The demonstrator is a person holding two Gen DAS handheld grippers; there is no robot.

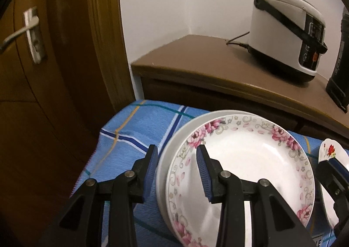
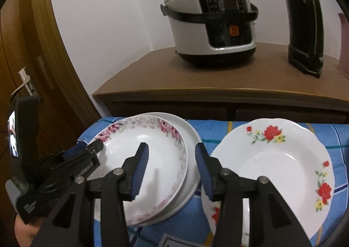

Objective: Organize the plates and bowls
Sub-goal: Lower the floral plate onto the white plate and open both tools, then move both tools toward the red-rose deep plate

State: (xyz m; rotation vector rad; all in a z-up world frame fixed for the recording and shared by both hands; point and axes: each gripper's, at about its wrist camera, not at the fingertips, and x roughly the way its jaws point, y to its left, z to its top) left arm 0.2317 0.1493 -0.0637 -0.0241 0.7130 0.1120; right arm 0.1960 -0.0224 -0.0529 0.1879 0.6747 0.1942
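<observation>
A pink-flowered plate (image 1: 250, 166) lies on a plain white plate (image 1: 172, 140) on the blue checked cloth (image 1: 135, 129). My left gripper (image 1: 177, 155) is open and straddles the stack's left rim: one finger is outside it and the other is over the pink plate's inside. My right gripper (image 2: 171, 153) is open too. It straddles the right rim of the pink-flowered plate (image 2: 144, 155) and the white plate (image 2: 192, 138), and its pads do not press on either. A red-flowered plate (image 2: 272, 159) lies to the right, apart from the stack. The left gripper (image 2: 91, 147) shows at that stack's far-left rim.
Behind the cloth stands a brown cabinet (image 2: 218, 81) with a white rice cooker (image 2: 209, 29) and a tall black jug (image 2: 305, 29) on it. A wooden door with a metal handle (image 1: 28, 33) is on the left. A hand (image 2: 24, 231) shows at the bottom left.
</observation>
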